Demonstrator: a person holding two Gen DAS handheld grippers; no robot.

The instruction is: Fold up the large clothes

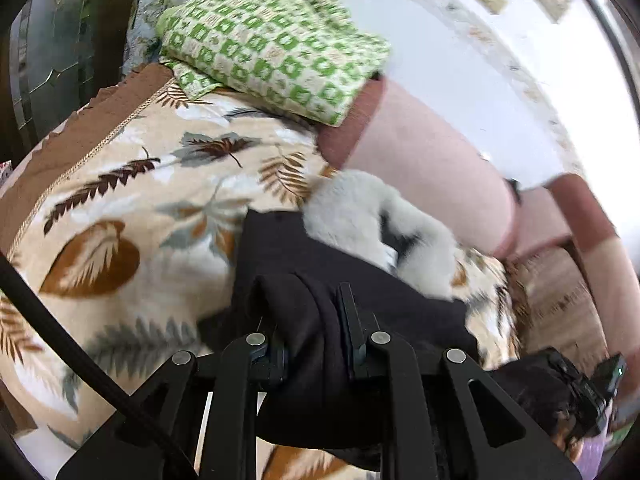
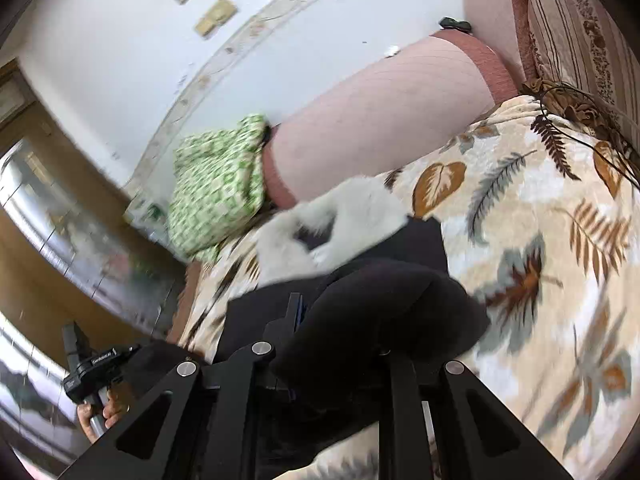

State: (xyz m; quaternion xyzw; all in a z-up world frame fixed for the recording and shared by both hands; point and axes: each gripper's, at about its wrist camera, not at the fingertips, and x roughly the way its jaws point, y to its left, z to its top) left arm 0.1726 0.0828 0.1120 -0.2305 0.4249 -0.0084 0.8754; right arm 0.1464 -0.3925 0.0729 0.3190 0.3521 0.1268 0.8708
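Note:
A black garment (image 1: 288, 256) with a white fur collar (image 1: 360, 216) lies on a leaf-print blanket (image 1: 132, 208). My left gripper (image 1: 310, 312) is shut on a bunched fold of the black cloth, which fills the gap between its fingers. In the right wrist view my right gripper (image 2: 340, 320) is shut on another thick fold of the same garment (image 2: 384, 300), which drapes over and hides its right finger. The fur collar (image 2: 336, 220) lies just beyond. Each gripper shows in the other's view: the right one (image 1: 588, 392), the left one (image 2: 92, 372).
A folded green-and-white checked cloth (image 1: 272, 36) lies at the far end of the blanket, against a pink bolster (image 1: 432, 168). It also shows in the right wrist view (image 2: 216, 188). A white wall (image 2: 160, 40) rises behind. A striped cushion (image 2: 576, 36) stands at the right.

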